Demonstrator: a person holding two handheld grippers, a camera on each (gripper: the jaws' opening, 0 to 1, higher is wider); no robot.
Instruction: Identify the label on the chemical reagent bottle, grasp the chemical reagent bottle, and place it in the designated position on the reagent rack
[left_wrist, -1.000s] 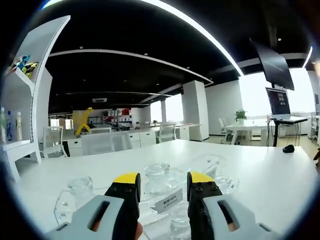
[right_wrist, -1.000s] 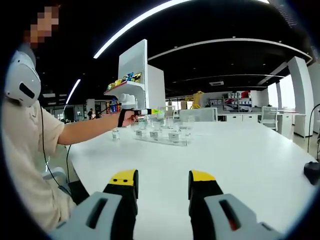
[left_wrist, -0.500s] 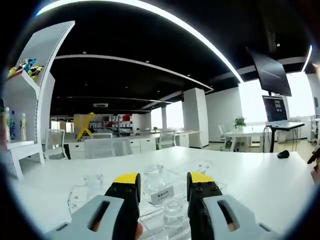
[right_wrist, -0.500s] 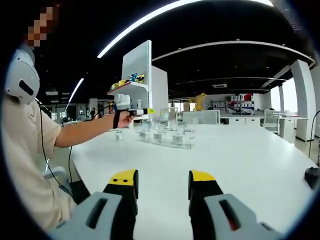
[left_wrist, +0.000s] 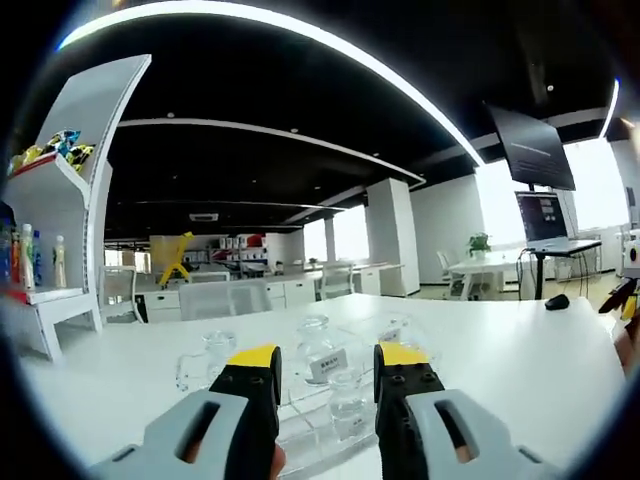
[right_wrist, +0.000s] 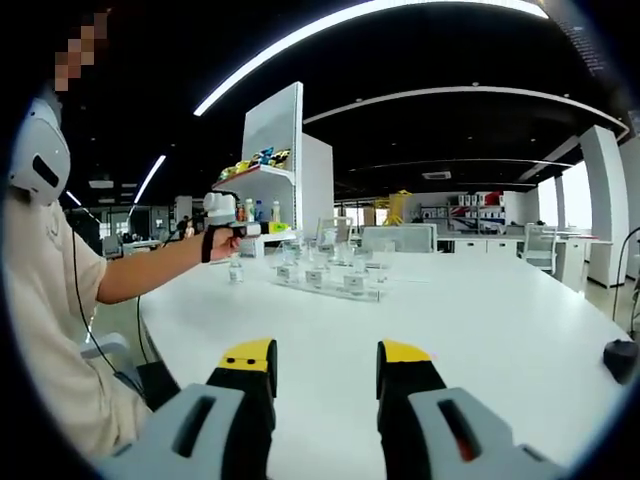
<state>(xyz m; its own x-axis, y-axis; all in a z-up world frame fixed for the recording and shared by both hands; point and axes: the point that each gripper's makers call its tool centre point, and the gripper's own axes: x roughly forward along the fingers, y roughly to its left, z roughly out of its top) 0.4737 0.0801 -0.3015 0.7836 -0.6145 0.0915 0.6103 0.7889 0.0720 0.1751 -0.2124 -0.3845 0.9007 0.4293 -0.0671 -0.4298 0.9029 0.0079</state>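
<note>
Two tools, jaws apart and empty: left tool (left_wrist: 325, 362) before clear reagent rack (left_wrist: 310, 420), right tool (right_wrist: 325, 358) over white table (right_wrist: 480, 320)

**The room around you**

You sit in a big open office with a black ceiling (left_wrist: 300, 110), and long curved light strips (left_wrist: 330, 45) run across it. The white table (right_wrist: 480, 310) before you is wide. To one side stands a white shelf unit (left_wrist: 60, 200) with coloured bottles. Far behind you see white columns (left_wrist: 392, 238), desks with chairs (left_wrist: 225, 297), bright windows (left_wrist: 510, 210) and a dark monitor on a stand (left_wrist: 545, 215).
</note>
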